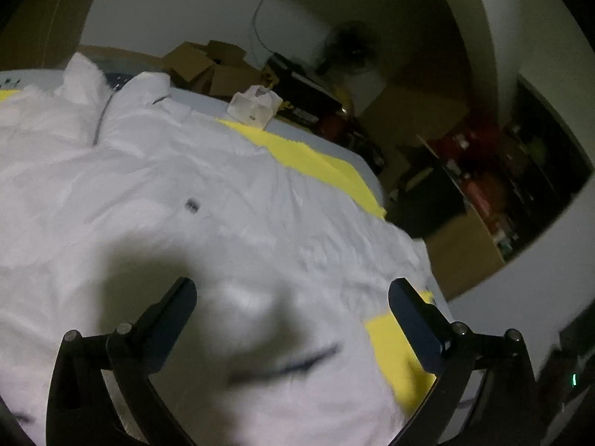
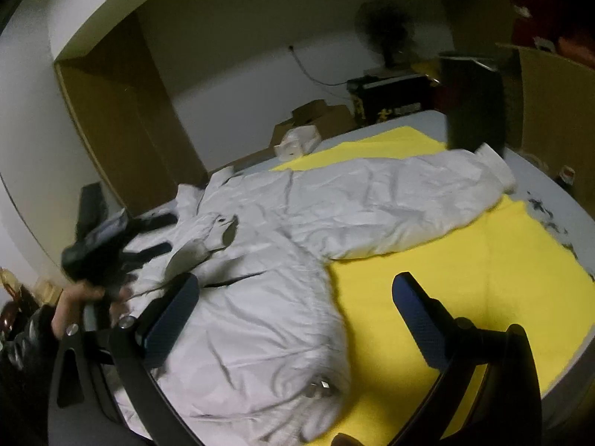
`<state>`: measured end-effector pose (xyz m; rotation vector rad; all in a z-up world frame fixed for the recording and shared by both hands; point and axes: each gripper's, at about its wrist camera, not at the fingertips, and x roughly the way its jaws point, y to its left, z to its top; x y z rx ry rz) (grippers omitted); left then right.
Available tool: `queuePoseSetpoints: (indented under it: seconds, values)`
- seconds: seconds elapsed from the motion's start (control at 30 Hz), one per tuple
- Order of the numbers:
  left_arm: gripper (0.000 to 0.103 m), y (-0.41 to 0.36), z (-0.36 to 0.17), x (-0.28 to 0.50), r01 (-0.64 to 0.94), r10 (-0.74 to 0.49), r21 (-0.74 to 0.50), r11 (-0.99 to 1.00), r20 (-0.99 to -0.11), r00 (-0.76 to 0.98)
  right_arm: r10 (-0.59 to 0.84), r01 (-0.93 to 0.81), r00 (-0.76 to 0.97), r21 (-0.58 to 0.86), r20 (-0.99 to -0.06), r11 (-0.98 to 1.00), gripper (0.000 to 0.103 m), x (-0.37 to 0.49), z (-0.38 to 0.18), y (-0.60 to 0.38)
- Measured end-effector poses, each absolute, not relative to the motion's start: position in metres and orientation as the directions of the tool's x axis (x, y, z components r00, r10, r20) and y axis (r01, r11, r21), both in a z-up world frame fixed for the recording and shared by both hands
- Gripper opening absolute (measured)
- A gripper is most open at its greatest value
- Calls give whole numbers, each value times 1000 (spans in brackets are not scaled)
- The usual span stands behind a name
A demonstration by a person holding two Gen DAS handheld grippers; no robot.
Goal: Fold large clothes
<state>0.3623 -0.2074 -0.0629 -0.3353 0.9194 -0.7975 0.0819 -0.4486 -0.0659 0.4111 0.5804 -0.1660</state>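
Several open cardboard boxes (image 2: 316,119) at 12 o'clock, contents not visible | bed (image 2: 550,200) under yellow sheet (image 2: 465,278), dim room, fan (image 2: 386,29) | white jacket (image 2: 260,297) flat on sheet, collar toward 10 o'clock, sleeve out to 2 | left claw (image 1: 292,297) and right claw (image 2: 295,293) wide apart, holding nothing.
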Motion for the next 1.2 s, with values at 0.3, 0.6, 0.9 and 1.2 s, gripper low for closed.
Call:
queuePoseSetpoints:
  seconds: [0.3,0.6,0.9,1.2]
  values:
    - [101,-295,-98,413,428,-727,-592,683,-607,321,-89,371,804,379,-588,848,103,60,-89,-514]
    - [103,-310,-111,426,406,-737,-620,671,-618,275,-126,417,771,344,-625,841,103,62,-109,-546]
    - [103,-320,-134,436,399,-726,-616,679,-643,242,-55,549,754,581,-655,601,103,102,-128,-669]
    - [103,-330,-143,443,409,-715,-604,684,-667,210,7,581,777,721,-630,378,76,148,-166,-770]
